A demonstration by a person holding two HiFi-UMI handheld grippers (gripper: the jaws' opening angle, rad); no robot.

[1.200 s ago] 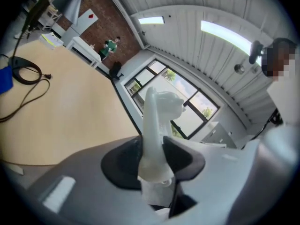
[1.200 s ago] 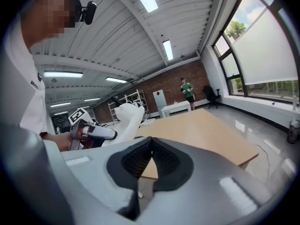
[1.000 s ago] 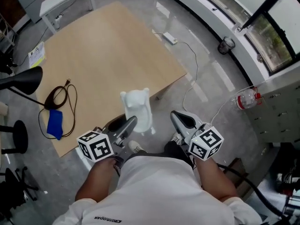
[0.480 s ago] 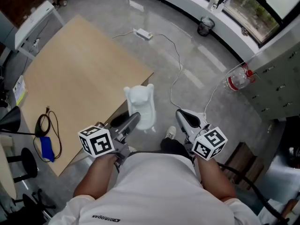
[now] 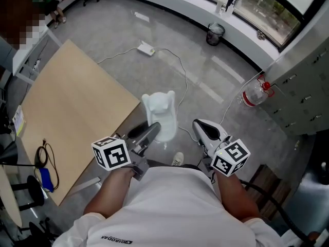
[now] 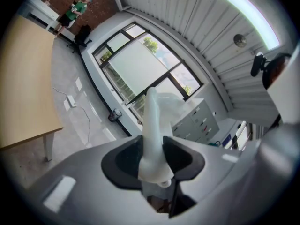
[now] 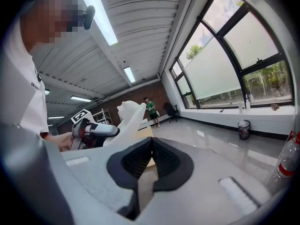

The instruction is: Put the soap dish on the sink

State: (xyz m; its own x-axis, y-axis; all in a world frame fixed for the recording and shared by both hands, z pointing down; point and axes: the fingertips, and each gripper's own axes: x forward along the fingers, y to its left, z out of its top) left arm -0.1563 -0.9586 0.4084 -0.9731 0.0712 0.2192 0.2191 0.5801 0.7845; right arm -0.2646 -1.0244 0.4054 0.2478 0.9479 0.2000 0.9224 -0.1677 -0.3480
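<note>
On the left gripper (image 6: 152, 156), the fingers (image 6: 123, 159) clamp the base of the white, animal-shaped soap dish (image 6: 151, 121). The dish stands up out of them in mid-air at the centre of the head view. The fingers (image 7: 136, 159) of the right gripper (image 7: 150, 159) are pressed together on nothing. No sink shows, so the carry calls for a firm grip, with the dish upright and clear of the counter (image 5: 67, 107) edge at left. The dish looks empty. The bin (image 5: 215, 33) at the top cannot be seen into, and the clear water jug (image 5: 253, 95) at right shows no readable level.

Wooden table (image 5: 72, 107), power strip (image 5: 146, 48), bin (image 5: 215, 34)
</note>
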